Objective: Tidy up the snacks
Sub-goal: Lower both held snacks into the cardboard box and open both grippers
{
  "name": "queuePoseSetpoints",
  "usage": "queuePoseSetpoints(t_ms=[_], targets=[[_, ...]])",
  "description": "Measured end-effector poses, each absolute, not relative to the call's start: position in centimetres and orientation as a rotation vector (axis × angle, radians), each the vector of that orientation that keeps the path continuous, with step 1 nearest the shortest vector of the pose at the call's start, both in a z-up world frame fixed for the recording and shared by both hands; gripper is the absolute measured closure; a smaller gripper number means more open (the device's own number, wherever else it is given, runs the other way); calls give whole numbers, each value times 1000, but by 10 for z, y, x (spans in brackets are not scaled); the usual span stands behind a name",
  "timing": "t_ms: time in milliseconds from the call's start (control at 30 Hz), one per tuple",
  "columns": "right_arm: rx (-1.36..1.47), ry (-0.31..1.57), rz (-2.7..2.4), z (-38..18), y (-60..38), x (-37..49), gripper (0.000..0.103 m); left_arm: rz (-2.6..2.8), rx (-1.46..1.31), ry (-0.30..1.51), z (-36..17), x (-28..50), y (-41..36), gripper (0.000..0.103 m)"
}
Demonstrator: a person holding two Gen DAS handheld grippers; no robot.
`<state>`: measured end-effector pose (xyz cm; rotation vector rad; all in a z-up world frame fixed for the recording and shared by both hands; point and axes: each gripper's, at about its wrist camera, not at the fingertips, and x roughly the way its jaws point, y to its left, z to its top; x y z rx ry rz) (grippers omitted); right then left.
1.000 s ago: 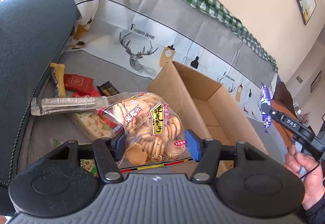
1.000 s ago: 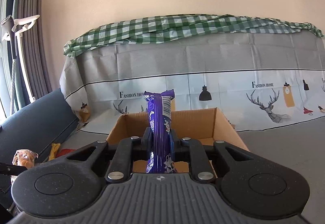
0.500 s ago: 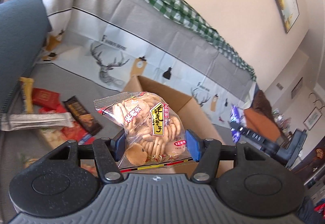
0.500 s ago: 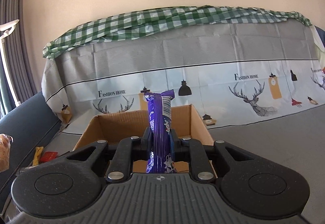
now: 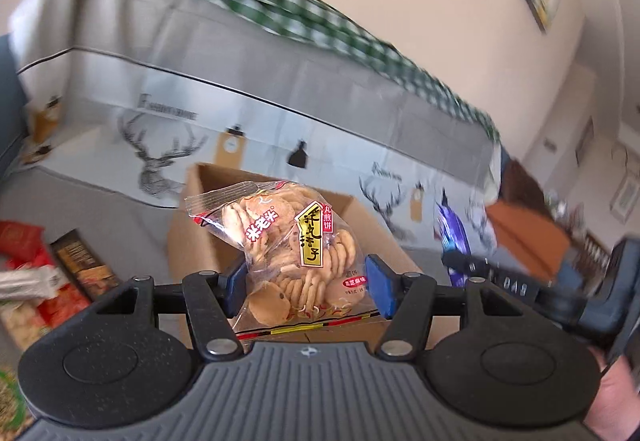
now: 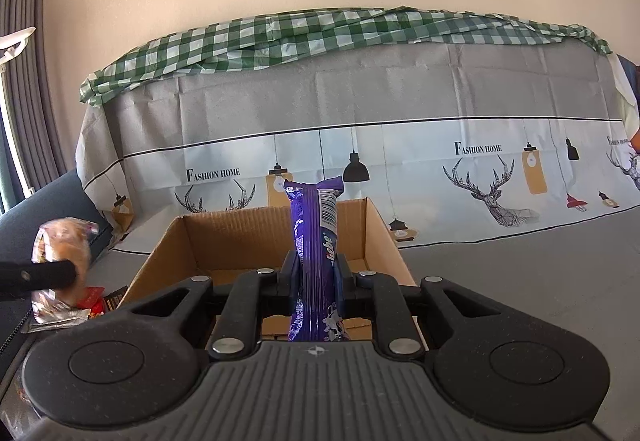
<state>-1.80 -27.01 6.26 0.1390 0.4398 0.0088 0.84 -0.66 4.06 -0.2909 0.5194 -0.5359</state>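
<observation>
My left gripper (image 5: 306,291) is shut on a clear bag of round rice crackers (image 5: 288,241), held upright just in front of the open cardboard box (image 5: 192,241). The same bag (image 6: 60,253) shows blurred at the left of the right wrist view, with the left gripper's finger across it. My right gripper (image 6: 316,277) is shut on a purple snack bar (image 6: 314,237) standing upright between its pads, over the near edge of the box (image 6: 224,237). In the left wrist view that purple bar (image 5: 452,233) and the right gripper appear to the right of the box.
Several loose snacks lie on the grey sofa seat left of the box: a dark brown bar (image 5: 82,261), red packets (image 5: 20,241) and a silver wrapper (image 5: 28,281). A deer-print cover with a green checked cloth (image 6: 320,33) drapes the sofa back. A hand (image 5: 612,401) holds the right gripper.
The left gripper has swung right with the cracker bag, from over the snack pile to in front of the box. The right gripper shifted slightly early on, then held still with the purple bar.
</observation>
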Motion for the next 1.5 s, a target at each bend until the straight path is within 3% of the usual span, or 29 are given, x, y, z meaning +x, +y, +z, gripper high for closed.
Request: queuePoseSetpoints(t_ms=[1500], targets=[[51,483,22,58,-245,-4,86,-614,-323,574,23,22,-51,37]])
